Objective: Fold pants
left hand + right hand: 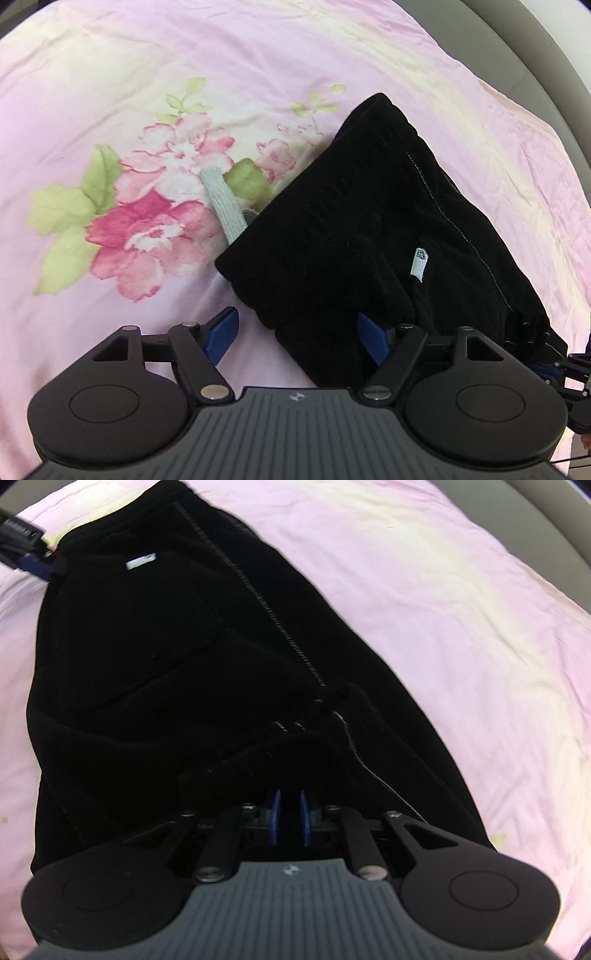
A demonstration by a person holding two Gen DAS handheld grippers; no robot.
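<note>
A: Lying on the pink floral bedsheet (110, 92), black pants (351, 221), folded into a thick bundle. Grey drawstring (225, 206) sticks out from the folded edge onto the printed flowers.

B: Left gripper (299, 339)?

A: Jaws wide apart. A corner of the bundle lies between the blue pads (221, 336), but the near pad is clear of the cloth; the far one is partly hidden behind the fabric.

B: Right gripper (288, 818)?

A: Blue pads (275, 816) drawn nearly together, a narrow slit between. Bunched black fabric sits right at the tips, so it looks clamped on the pants' edge, though the contact itself is dark and hard to make out.

B: Other marks?

A: White label (141, 562) on the pants, a line of pale stitching (258, 598) down the leg. From the right wrist view, the left gripper shows at the upper left corner, beside the pants.
</note>
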